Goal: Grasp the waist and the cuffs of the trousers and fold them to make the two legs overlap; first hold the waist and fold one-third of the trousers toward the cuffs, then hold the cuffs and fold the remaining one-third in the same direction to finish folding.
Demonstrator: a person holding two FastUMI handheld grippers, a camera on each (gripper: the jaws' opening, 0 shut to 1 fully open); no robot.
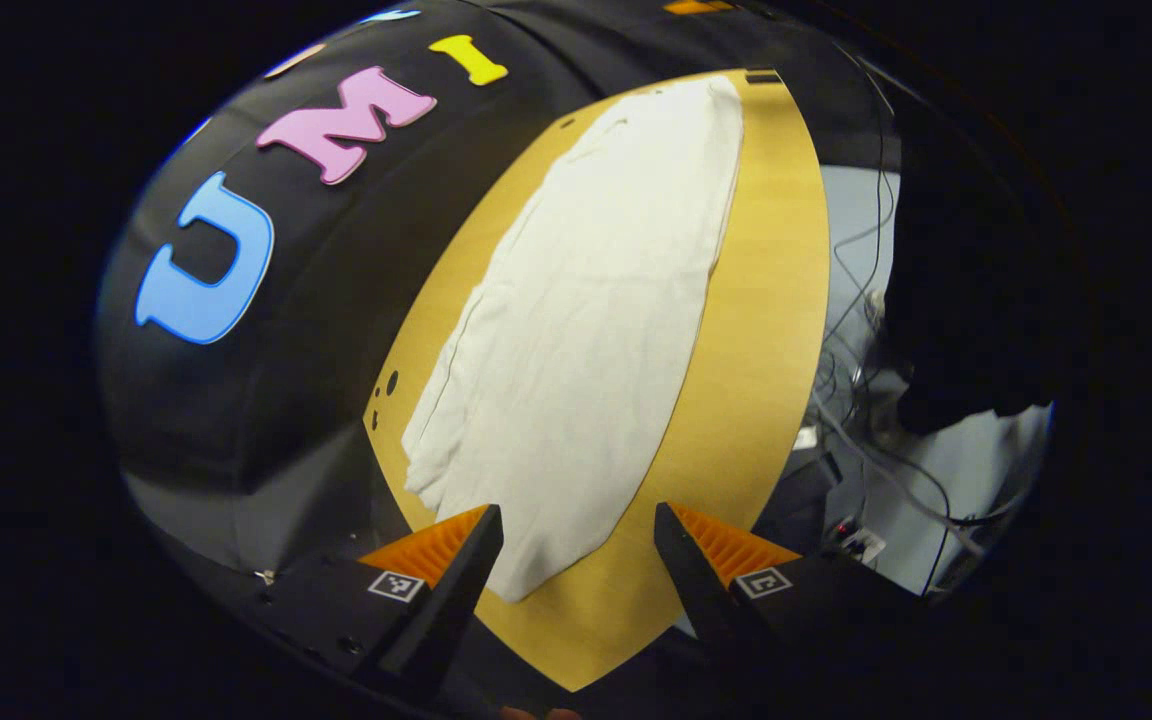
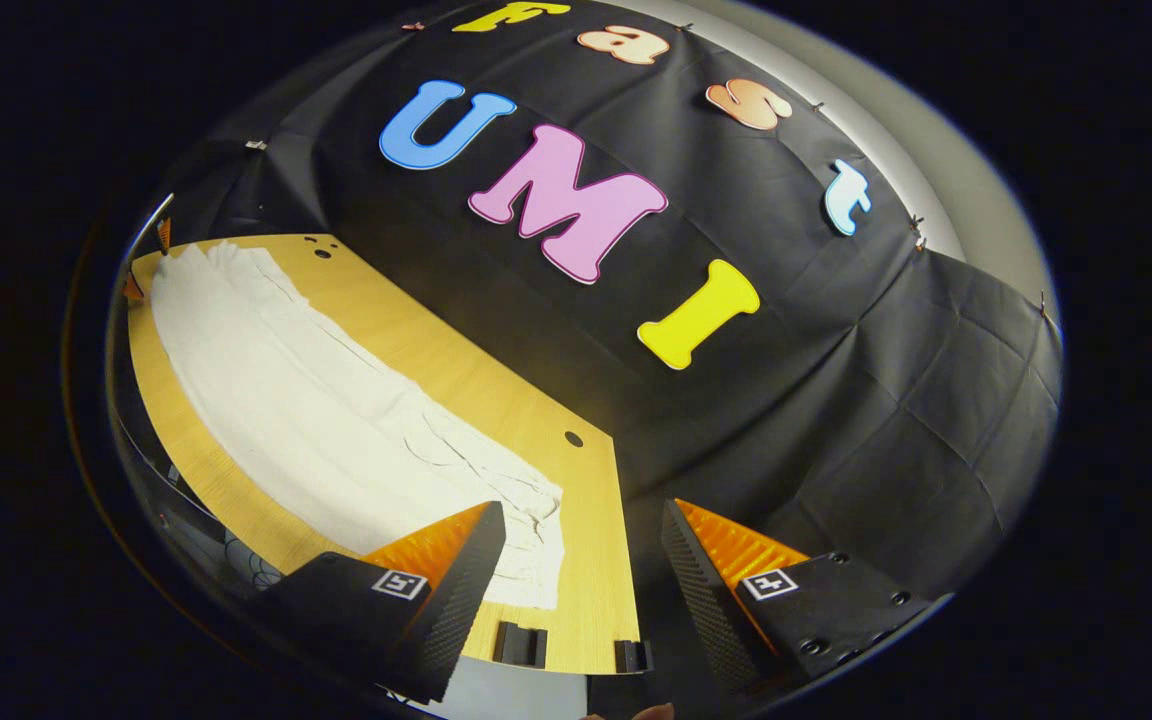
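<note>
Trousers (image 1: 581, 330) lie flat along your wooden table (image 1: 776, 300), the 2 legs already overlapped. Your left gripper (image 1: 576, 555) hangs over their near end, fingers spread, gripping nothing. Your right gripper (image 2: 584, 555) hangs beside the trousers' other end, fingers spread too.

white trousers (image 1: 586, 330) lie flat, legs overlapped, lengthwise on the table (image 1: 771, 330).

I see a wooden desk (image 1: 766, 330) against the black cloth wall (image 2: 836, 400) — beyond its edge, a grey floor (image 1: 976, 470) strewn with tangled cables (image 1: 866, 400).
</note>
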